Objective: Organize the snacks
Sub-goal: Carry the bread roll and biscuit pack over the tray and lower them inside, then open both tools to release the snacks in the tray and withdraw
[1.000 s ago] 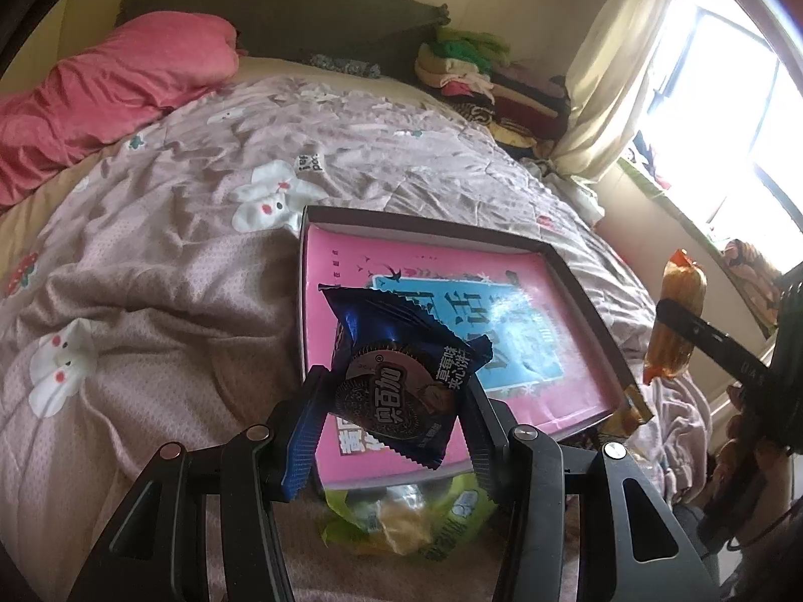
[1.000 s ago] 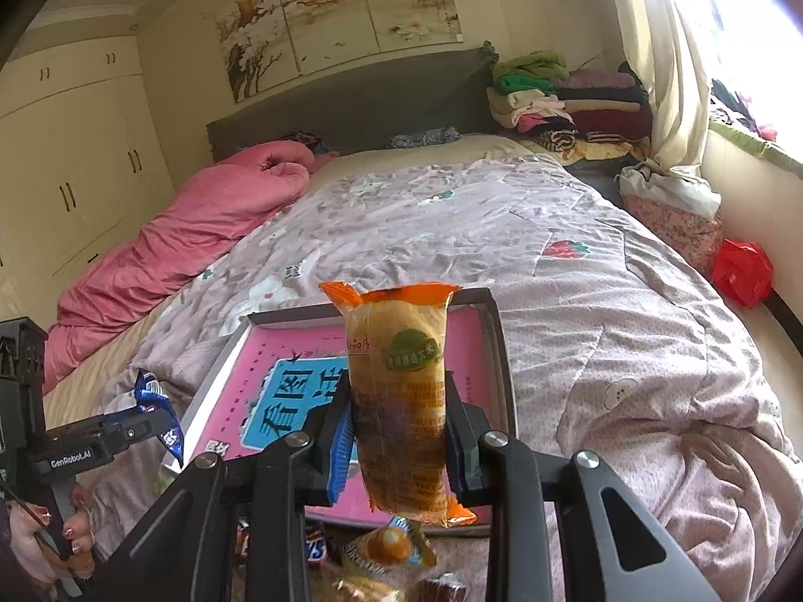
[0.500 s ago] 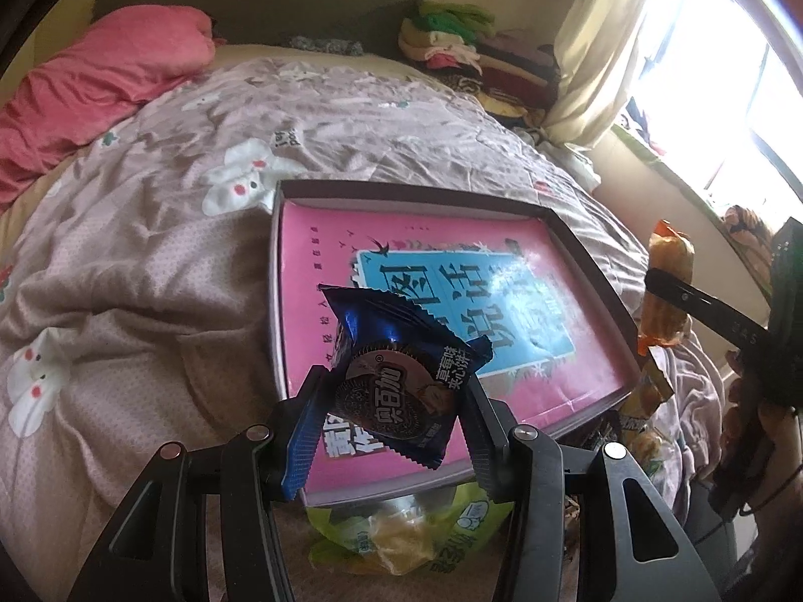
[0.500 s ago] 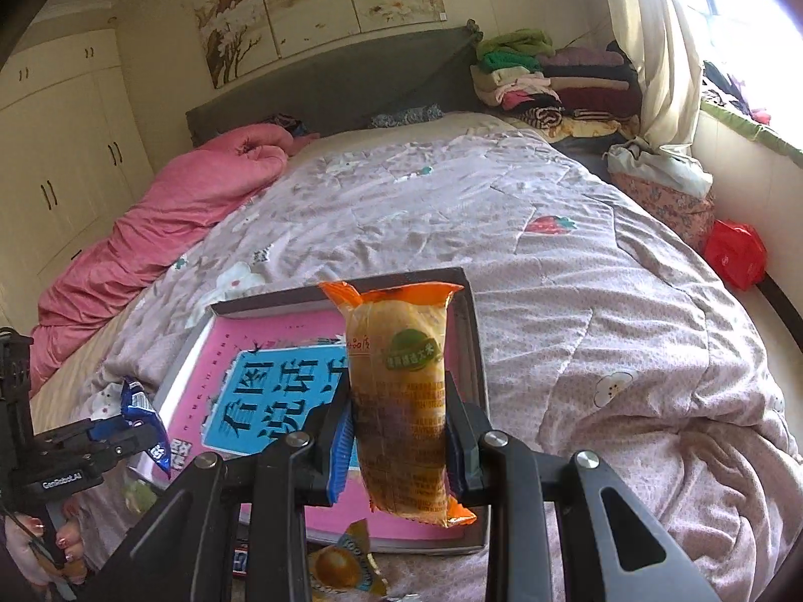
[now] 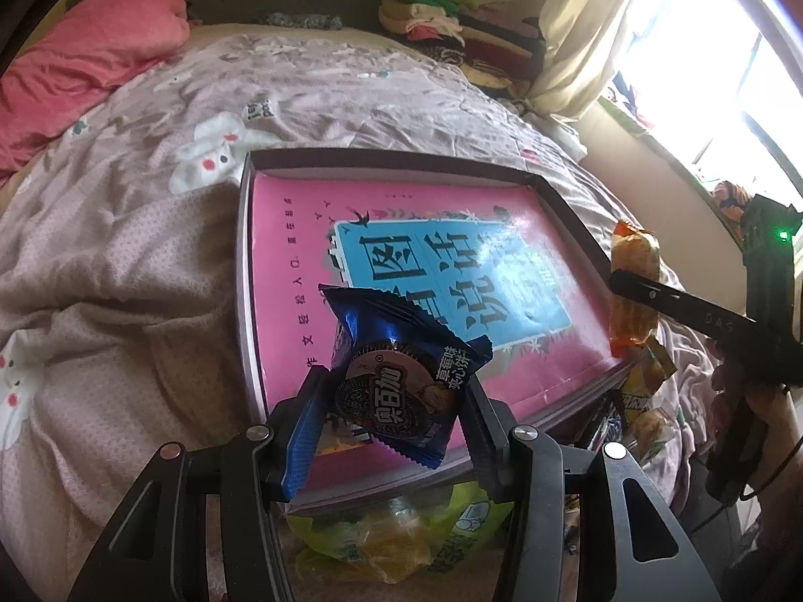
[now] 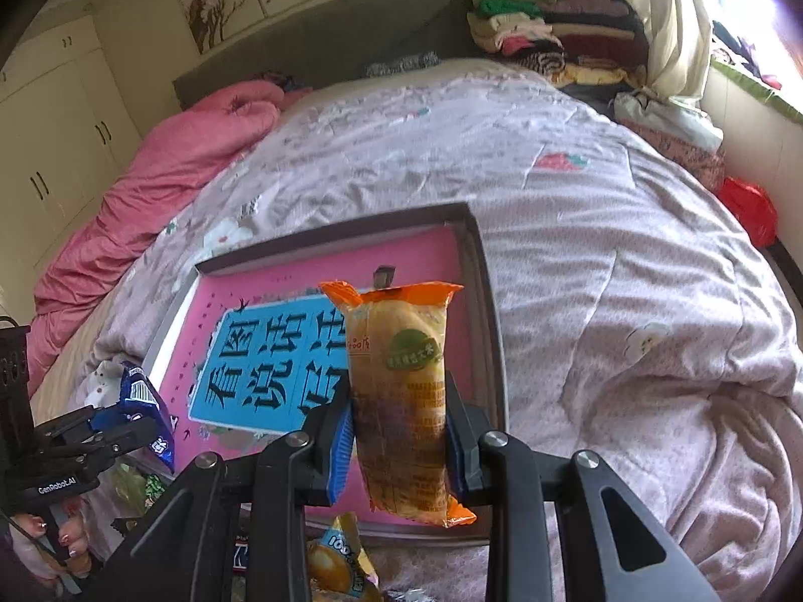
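Observation:
My left gripper (image 5: 394,419) is shut on a dark blue cookie packet (image 5: 401,381), held over the near edge of a shallow grey tray (image 5: 244,271) lined with a pink and blue printed sheet (image 5: 301,231). My right gripper (image 6: 396,439) is shut on an upright orange-and-yellow snack packet (image 6: 404,391) above the same tray's (image 6: 489,331) near right part. Each gripper shows in the other view: the left gripper (image 6: 113,431) with the blue cookie packet (image 6: 145,406) at lower left, the right gripper (image 5: 632,291) with the orange snack packet (image 5: 633,296) at the right.
The tray lies on a bed with a pale purple quilt (image 6: 602,231). Loose snack packets (image 5: 386,537) lie by the tray's near edge, more snack packets (image 5: 642,401) at its right corner. A pink duvet (image 5: 75,65) is at the far left, folded clothes (image 6: 542,40) by the headboard.
Both grippers have come down and closer to the tray, which now looks larger in both views. Each still holds its packet the same way.

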{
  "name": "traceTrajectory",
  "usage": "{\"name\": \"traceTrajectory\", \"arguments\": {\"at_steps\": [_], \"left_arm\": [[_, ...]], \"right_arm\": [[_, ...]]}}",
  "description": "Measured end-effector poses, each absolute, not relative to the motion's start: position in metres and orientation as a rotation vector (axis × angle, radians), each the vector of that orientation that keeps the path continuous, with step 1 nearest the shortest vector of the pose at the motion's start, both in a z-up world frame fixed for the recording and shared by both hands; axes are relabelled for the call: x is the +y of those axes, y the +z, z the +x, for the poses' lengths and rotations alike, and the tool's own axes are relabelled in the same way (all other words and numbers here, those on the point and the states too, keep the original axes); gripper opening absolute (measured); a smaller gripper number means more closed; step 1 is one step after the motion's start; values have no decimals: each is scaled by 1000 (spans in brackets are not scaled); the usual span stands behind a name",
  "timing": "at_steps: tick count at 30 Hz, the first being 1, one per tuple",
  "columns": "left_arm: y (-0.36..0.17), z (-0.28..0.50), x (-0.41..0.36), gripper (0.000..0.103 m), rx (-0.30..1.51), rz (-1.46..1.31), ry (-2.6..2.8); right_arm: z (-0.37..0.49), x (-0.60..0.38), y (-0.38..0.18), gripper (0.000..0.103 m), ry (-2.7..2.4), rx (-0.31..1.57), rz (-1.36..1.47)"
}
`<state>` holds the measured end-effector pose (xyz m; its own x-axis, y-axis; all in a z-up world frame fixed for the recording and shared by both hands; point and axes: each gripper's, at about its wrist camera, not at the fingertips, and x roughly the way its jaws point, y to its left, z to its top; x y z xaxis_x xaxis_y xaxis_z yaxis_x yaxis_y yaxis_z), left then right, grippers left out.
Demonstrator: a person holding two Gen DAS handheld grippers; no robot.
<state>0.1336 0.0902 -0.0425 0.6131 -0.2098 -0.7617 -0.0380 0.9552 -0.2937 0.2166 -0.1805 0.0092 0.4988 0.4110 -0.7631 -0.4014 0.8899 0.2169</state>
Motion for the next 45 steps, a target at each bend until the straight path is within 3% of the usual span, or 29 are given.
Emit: {"name": "traceTrajectory", "arguments": {"at_steps": [24,45], "left_arm": [[-47,147,93,54,942,-331,-157],[-50,147,92,64,955,-349,-161]], "right_arm": [[226,-175,-15,32,384,1094,1],[217,-185,-1,34,367,1033,22]]}}
